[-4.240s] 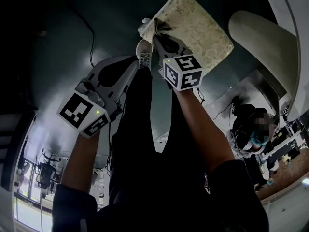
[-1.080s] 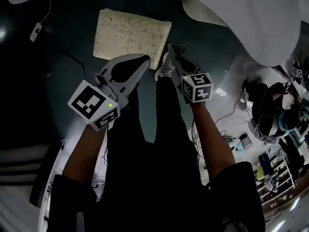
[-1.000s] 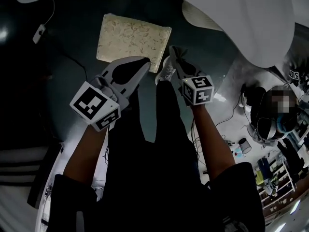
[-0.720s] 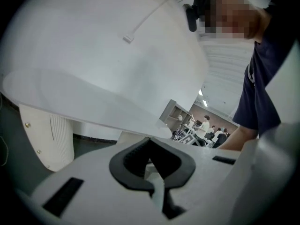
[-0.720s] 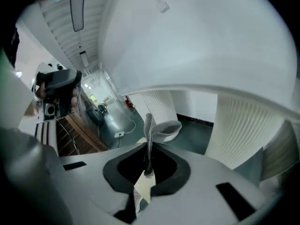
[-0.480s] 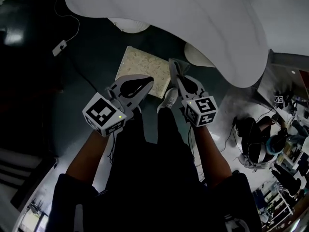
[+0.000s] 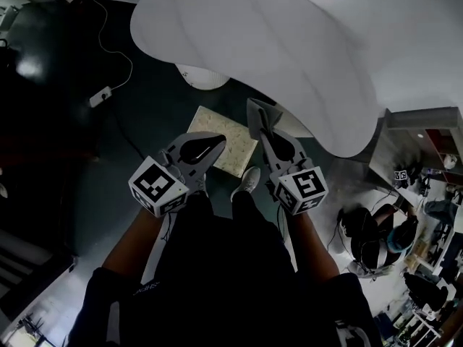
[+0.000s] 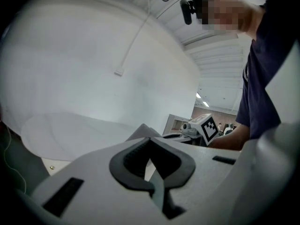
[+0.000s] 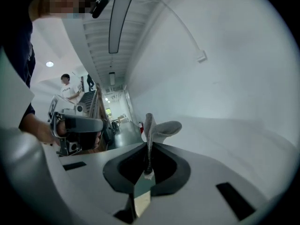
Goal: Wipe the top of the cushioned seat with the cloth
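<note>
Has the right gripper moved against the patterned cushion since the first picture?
Yes. The right gripper overlapped the cushion then; now its tips point past the cushion's far right corner.

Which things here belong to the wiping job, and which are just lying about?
Job: cloth, clamped in the right gripper; cushioned seat, below the grippers.

Lying about: cable plug block; large white curved surface; left gripper, shut and empty.

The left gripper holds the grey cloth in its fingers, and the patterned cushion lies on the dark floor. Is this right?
Not the left. The right gripper view shows the grey cloth pinched in the right gripper; the left gripper is shut on nothing in its own view. The patterned cushion does lie on the dark floor.
</note>
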`<state>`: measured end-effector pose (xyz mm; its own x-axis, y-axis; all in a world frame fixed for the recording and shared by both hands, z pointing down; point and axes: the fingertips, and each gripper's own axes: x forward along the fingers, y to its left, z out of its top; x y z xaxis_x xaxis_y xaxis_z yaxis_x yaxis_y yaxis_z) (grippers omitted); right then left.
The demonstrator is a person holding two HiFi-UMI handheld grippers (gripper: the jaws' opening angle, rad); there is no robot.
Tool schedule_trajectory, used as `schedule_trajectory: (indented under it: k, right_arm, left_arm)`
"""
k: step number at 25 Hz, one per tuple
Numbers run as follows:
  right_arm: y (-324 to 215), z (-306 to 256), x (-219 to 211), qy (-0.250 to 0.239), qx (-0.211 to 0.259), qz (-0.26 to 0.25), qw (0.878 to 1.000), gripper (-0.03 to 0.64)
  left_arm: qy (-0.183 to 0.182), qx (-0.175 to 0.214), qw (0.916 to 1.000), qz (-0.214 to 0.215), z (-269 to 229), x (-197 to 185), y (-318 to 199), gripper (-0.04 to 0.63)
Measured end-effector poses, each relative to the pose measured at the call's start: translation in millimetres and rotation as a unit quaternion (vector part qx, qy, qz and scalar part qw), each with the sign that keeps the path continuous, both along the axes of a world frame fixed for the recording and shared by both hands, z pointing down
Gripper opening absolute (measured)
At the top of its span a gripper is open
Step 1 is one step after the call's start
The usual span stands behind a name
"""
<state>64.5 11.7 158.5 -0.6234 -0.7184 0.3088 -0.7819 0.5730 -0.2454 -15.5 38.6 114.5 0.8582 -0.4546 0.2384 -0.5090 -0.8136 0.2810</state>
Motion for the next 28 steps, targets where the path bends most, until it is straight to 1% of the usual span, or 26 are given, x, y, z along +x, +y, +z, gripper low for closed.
schedule_trajectory:
  k: [5, 12, 15, 20, 28]
  right_arm:
    - [1.5, -48.4, -6.3, -0.012, 0.035, -0.003, 0.999, 0.032]
    - [0.3, -99.0, -6.9, -0.02, 0.073, -0.013, 0.997, 0.032]
    - [-3.0, -115.1, -7.9, -0.026, 0.087, -0.015, 0.996, 0.032]
    - [-12.7, -134.4, -13.1, -0.03, 0.097, -0.021, 0.995, 0.032]
    - [-25.1, -144.5, -17.4, -0.033, 0.105, -0.031, 0.993, 0.032]
  left_arm:
    - [0.017, 0.021, 0.9996, -0.007, -35.7, -2.5, -6.2, 0.006]
    - [0.031, 0.053, 0.998, -0.015, -74.8, 0.8, -17.4, 0.006]
    - [0.031, 0.056, 0.9977, -0.02, -82.5, -2.4, -21.9, 0.006]
    - [0.033, 0.059, 0.9974, -0.026, -94.9, -6.7, -34.1, 0.006]
    - [0.032, 0.055, 0.9975, -0.032, -94.2, -9.9, -46.5, 0.006]
